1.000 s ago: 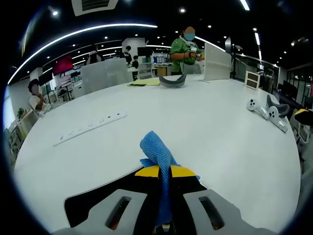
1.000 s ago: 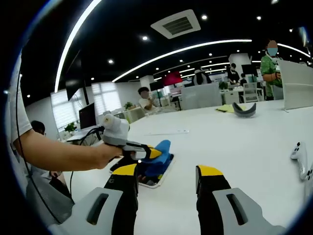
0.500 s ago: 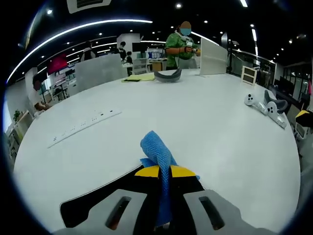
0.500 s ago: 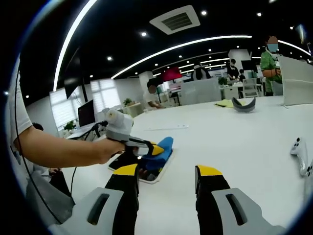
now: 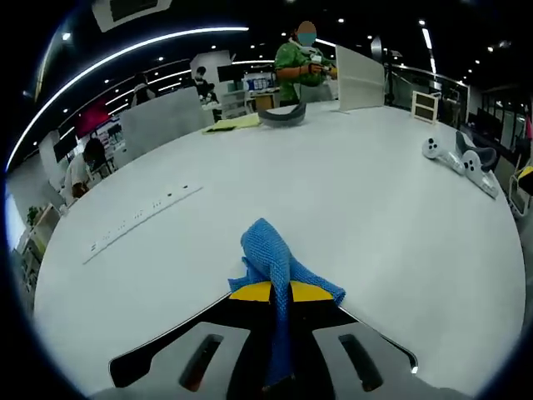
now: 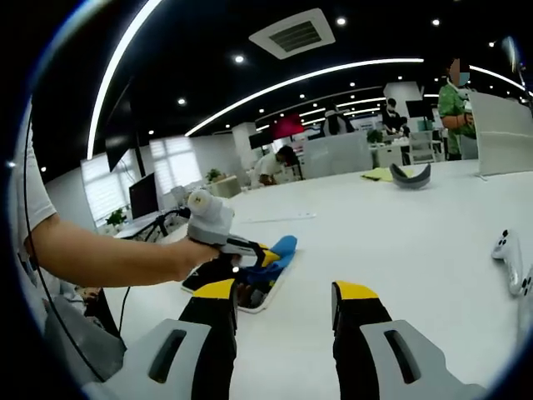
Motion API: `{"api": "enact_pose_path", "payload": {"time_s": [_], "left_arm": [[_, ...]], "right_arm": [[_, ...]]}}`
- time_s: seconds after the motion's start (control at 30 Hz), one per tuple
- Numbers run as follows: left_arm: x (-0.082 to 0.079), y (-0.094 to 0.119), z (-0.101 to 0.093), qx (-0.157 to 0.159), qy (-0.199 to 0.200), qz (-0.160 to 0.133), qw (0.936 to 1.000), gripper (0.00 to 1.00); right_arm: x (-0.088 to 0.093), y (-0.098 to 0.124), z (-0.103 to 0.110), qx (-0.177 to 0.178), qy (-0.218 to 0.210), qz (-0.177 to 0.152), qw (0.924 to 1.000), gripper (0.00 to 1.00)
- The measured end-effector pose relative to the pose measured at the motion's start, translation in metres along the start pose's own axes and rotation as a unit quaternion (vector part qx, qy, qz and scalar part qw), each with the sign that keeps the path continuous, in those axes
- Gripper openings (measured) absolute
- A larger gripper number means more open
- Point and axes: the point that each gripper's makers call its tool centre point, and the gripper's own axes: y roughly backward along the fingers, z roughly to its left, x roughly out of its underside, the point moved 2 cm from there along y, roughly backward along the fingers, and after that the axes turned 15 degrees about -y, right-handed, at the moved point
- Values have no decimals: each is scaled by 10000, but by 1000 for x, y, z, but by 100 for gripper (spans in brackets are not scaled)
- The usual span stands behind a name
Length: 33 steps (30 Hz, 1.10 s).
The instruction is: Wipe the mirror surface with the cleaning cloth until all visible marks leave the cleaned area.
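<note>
My left gripper (image 5: 273, 292) is shut on a blue mesh cleaning cloth (image 5: 268, 252), which bunches up above its yellow-tipped jaws. Under them lies the dark, white-edged mirror (image 5: 166, 346), flat on the white table (image 5: 350, 208). In the right gripper view a hand holds that left gripper (image 6: 254, 252) low over the mirror (image 6: 256, 298), with the cloth (image 6: 281, 247) sticking out of its far side. My right gripper (image 6: 285, 293) stands open and holds nothing, back from the mirror, which lies ahead of its left jaw.
A white power strip (image 5: 141, 214) lies to the left. White game controllers (image 5: 462, 158) sit at the right edge; one controller (image 6: 508, 254) is right of my right gripper. A grey curved headset (image 5: 281, 117), yellow paper (image 5: 233, 123) and a white panel (image 5: 360, 79) stand far back, with people behind them.
The left gripper view has shifted a little, and the mirror's right corner has come into sight. The left gripper has kept its grip on the cloth over the mirror. The right gripper has stayed open.
</note>
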Motion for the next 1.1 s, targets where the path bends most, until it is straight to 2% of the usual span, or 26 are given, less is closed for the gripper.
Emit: {"api": "enact_pose_path", "payload": {"time_s": [0.57, 1.1], "left_arm": [[2, -1, 4, -31, 6, -20, 10000, 3], [11, 1, 16, -108, 139, -45, 9998, 3]], "right_arm": [[-1, 1, -3, 77, 25, -32, 10000, 42], [-2, 1, -8, 184, -4, -51, 9998, 42]]}}
